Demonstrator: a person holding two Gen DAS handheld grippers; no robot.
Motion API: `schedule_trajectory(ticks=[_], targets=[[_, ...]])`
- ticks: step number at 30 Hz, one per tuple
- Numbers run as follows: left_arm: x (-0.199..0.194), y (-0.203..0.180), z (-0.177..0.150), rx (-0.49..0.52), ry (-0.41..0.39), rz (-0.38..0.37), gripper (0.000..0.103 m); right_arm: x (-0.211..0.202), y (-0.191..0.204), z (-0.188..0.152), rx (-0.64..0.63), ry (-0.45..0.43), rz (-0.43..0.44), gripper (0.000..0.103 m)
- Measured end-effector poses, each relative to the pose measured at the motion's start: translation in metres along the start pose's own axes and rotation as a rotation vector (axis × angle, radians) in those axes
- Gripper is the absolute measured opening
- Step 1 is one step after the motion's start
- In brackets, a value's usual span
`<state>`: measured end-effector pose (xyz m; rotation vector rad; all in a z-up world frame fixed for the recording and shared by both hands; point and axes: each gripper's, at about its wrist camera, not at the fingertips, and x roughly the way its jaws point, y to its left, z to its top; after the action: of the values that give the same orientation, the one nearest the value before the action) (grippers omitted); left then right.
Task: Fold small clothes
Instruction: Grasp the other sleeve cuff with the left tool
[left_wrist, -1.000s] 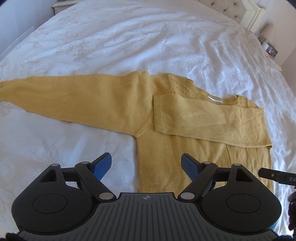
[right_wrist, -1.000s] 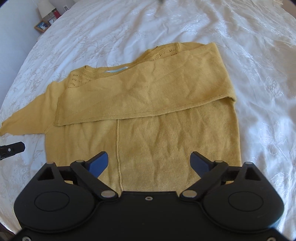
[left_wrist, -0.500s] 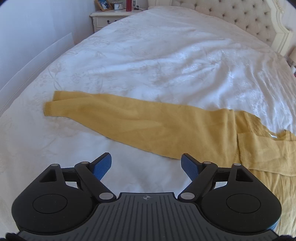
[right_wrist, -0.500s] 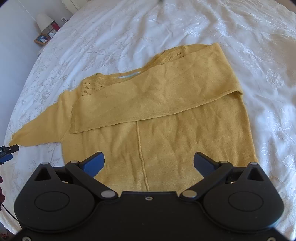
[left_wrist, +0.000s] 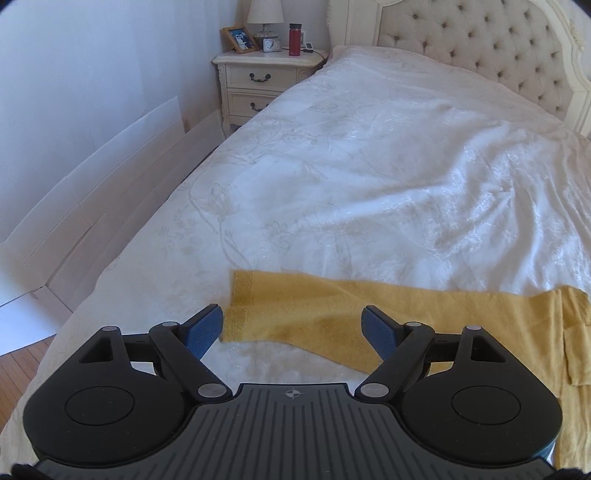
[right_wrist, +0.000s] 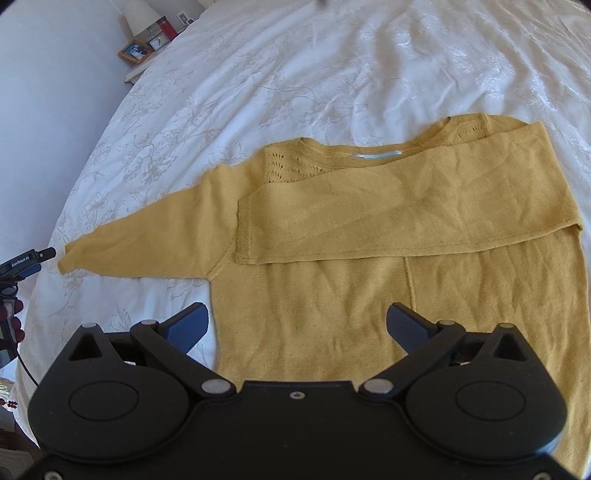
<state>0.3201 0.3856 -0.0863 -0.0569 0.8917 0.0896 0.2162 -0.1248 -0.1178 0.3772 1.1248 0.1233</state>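
Sweater (right_wrist: 424, 280) lay flat on bed (left_wrist: 369, 166). Unfolded sleeve (left_wrist: 332, 314) ran left-right; cuff (left_wrist: 240, 306) just beyond left tongs (left_wrist: 293, 328), spread, empty. Right tongs (right_wrist: 297, 325) spread over hem.

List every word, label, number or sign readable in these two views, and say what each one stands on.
"GenRobot.AI": white lettering on the black side of the left tool, seen at the left edge of the right wrist view.
Neck label of the yellow sweater: a pale blue strip, no text legible.
Clock on the nightstand: dial too small to read.
Red bottle: no legible print.
Framed photo: no text.
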Motion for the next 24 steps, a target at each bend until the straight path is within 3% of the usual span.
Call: schedule_trajectory(ticks=[3, 10, 24], targets=[[0.016, 0.010, 0.007, -0.006, 0.027, 0.005, 0.081, 0.008, 0.011, 0.003, -0.023, 0.014, -0.001, 0.103], [0.067, 0.029, -0.001, -0.037, 0.183, -0.038, 0.080, 0.025, 0.024, 0.009, -0.051, 0.045, -0.003, 0.103], [0.089, 0.040, 0.005, -0.168, 0.170, -0.205, 0.080, 0.046, 0.038, 0.010, -0.120, 0.114, 0.011, 0.103]])
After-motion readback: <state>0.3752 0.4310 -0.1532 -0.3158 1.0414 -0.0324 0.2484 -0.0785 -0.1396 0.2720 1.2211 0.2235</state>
